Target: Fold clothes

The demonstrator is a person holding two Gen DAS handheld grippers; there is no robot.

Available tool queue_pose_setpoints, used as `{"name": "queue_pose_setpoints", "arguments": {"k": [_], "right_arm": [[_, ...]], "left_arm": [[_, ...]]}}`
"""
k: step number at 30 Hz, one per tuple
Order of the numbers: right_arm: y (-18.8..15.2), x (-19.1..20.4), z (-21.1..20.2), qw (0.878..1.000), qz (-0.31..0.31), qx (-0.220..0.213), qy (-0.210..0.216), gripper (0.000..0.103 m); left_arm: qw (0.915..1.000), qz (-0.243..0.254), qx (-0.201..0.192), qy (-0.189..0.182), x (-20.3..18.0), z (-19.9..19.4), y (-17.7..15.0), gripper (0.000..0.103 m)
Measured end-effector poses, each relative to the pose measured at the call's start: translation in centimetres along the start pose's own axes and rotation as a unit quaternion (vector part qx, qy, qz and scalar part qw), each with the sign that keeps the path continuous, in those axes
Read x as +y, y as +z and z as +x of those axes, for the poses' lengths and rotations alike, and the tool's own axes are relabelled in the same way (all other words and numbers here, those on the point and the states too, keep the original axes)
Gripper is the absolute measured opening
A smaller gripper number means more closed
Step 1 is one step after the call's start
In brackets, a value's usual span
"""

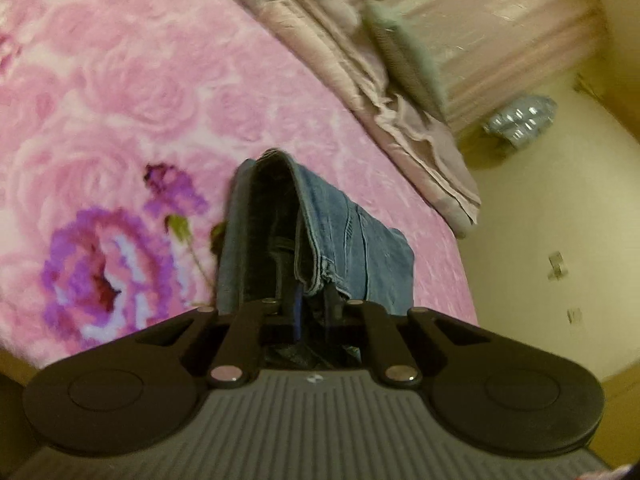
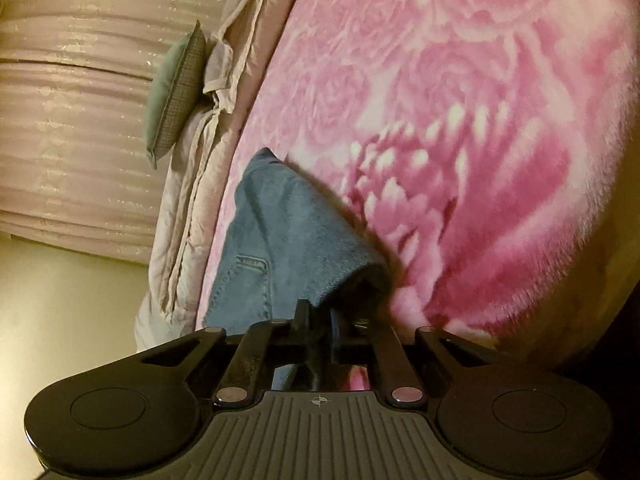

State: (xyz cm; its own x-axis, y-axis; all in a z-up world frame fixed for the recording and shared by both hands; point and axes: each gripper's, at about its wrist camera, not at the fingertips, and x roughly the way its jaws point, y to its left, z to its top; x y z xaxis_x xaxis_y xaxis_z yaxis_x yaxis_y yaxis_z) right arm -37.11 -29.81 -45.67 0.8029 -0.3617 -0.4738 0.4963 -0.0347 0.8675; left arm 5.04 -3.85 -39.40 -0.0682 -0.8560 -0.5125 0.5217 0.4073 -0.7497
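A pair of blue jeans (image 1: 352,240) lies on the pink rose blanket (image 1: 140,100), and one end of it rises in a fold to my left gripper (image 1: 310,300). That gripper is shut on the denim hem, with the cloth pinched between its black fingers. In the right wrist view the same jeans (image 2: 280,232) drape up from the blanket (image 2: 460,120) to my right gripper (image 2: 319,320), which is shut on a denim edge. A back pocket seam shows on the lower cloth. The fingertips of both grippers are mostly hidden by fabric.
A folded pale lilac quilt (image 1: 400,112) runs along the far side of the bed, with a green cushion (image 1: 404,52) leaning by it. Beyond stands striped pale fabric (image 2: 72,120). Cream floor (image 1: 540,220) lies past the bed edge, with a silvery bag (image 1: 520,116) on it.
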Motion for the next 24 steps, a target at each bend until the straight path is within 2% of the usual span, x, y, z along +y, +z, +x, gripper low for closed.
{"name": "queue_pose_setpoints", "arguments": {"k": [3, 7, 10, 15, 18, 20, 21, 23, 24], "right_arm": [[-0.3, -0.2, 0.4, 1.0, -0.013, 0.003, -0.016, 0.008], [0.2, 0.5, 1.1, 0.999, -0.034, 0.01, -0.032, 0.008], [0.3, 1.5, 0.8, 0.995, -0.078, 0.016, -0.056, 0.008], [-1.1, 5.1, -1.6, 0.972, -0.214, -0.011, -0.098, 0.013], [-2.0, 6.8, -2.5, 0.957, -0.268, -0.032, -0.108, 0.015], [-2.4, 8.0, -2.6, 0.946, -0.3, -0.047, -0.11, 0.016], [-2.7, 8.7, -2.2, 0.941, -0.317, -0.049, -0.108, 0.019], [-3.4, 9.9, -1.0, 0.928, -0.354, -0.048, -0.106, 0.046], [-4.3, 10.4, -0.5, 0.918, -0.378, -0.048, -0.108, 0.058]], "left_arm": [[0.9999, 0.003, 0.011, -0.005, 0.2, -0.3, -0.7, 0.007], [0.9965, 0.062, 0.025, 0.05, 0.6, 1.0, -1.6, 0.007], [0.991, 0.102, 0.022, 0.084, 0.2, 2.0, -2.1, 0.009], [0.9772, 0.156, 0.01, 0.144, -2.9, 1.1, -2.7, 0.011], [0.958, 0.197, -0.033, 0.206, -5.5, -0.7, -3.0, 0.011], [0.951, 0.218, -0.061, 0.21, -7.2, -1.7, -3.0, 0.011], [0.9538, 0.224, -0.056, 0.192, -7.8, -1.4, -2.9, 0.011], [0.9582, 0.235, -0.046, 0.156, -9.0, -0.7, -2.8, 0.011], [0.9569, 0.247, -0.032, 0.149, -9.4, 0.4, -3.0, 0.011]]}}
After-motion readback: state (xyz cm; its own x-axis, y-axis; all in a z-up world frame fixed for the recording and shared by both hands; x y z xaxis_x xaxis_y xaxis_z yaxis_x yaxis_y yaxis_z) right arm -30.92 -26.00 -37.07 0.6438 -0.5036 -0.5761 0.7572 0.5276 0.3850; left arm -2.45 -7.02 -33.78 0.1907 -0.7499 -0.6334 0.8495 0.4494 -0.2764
